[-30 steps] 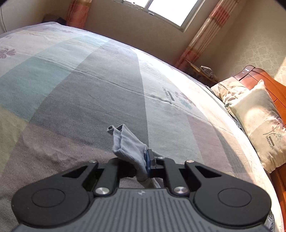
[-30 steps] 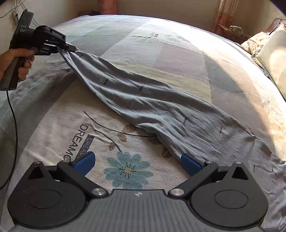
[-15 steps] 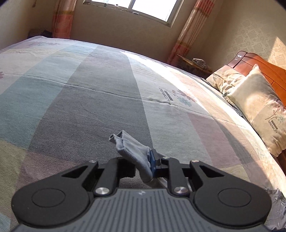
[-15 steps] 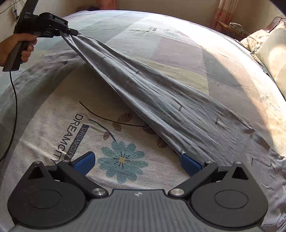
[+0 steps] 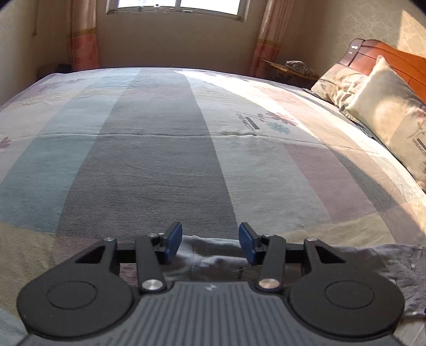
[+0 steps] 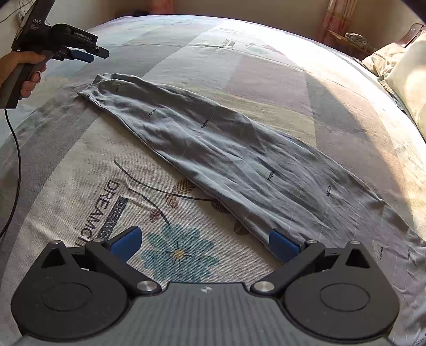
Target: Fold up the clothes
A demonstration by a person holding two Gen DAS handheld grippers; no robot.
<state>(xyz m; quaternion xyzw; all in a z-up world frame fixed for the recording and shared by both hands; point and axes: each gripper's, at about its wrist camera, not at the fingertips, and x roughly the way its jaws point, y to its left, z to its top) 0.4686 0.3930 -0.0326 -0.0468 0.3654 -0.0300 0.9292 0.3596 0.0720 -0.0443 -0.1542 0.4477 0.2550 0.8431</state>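
left gripper: jaws parted, blue pads apart, nothing held. it hovers just above the narrow end of a grey garment, which lies loose on the bed sheet beneath the pads. in the right wrist view the same gripper sits at upper left, held in a person's hand, a black cable trailing down from it; its tips are above the cloth's end and apart from it.

right gripper: jaws spread wide, nothing between them. its right pad lies at the near edge of the garment; contact cannot be confirmed. the left pad is over bare sheet, near a printed blue flower.

garment: long, wrinkled, laid diagonally across the bed from upper left to lower right, widening toward the right gripper, small printed lettering along it. flat on the sheet, unfolded.

surroundings: pillows against a wooden headboard at right; window and curtains at the far wall.
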